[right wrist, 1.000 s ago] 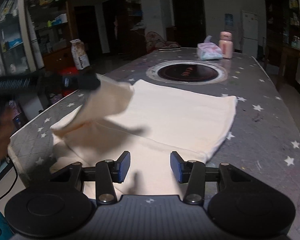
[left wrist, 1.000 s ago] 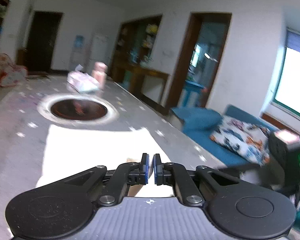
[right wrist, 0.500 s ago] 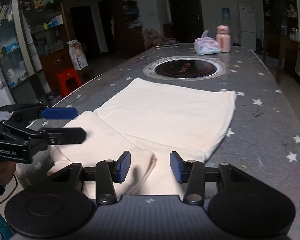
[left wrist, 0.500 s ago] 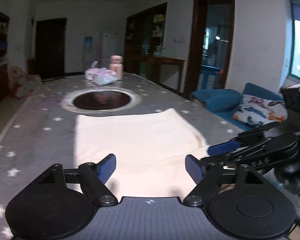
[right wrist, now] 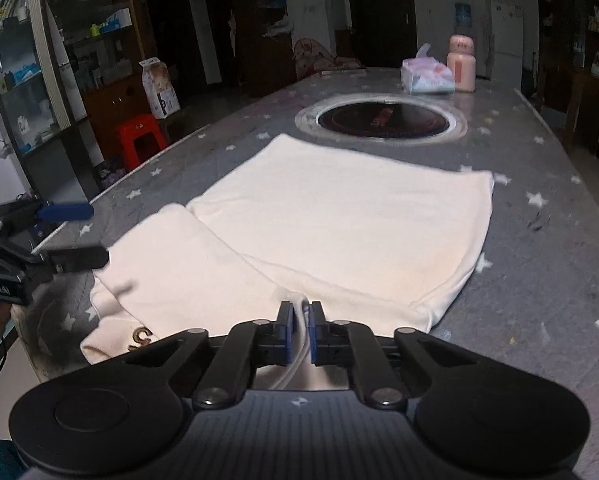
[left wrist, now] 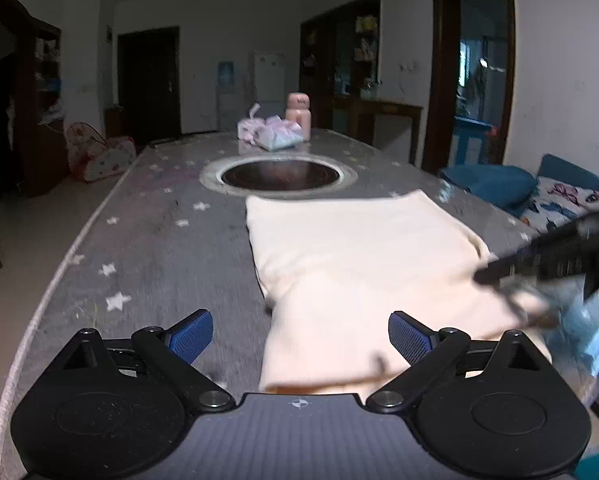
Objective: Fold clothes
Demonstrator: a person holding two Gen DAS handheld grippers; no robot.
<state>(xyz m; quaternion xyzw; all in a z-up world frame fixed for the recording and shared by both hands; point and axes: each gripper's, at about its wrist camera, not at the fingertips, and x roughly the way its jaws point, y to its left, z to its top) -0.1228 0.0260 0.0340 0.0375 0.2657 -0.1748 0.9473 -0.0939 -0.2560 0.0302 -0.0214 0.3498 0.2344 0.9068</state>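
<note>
Cream garment (right wrist: 339, 224) lies partly folded on my starred table (right wrist: 539, 240), just short of the round inset burner (right wrist: 383, 120). My right gripper (right wrist: 300, 330) pinches its near edge; my left gripper (left wrist: 299, 336) is opening, empty. Tissue pack (right wrist: 427, 76) and pink bottle (right wrist: 462, 63) stand beyond.

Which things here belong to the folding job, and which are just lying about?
Job:
- cream fabric garment, part-folded on the table
- right tool, shut on the garment's near edge
- left tool, jaws opening, pressing on nothing

Lying about:
- pink plastic bottle
- pastel tissue pack
- round dark burner inset
- red plastic stool
</note>
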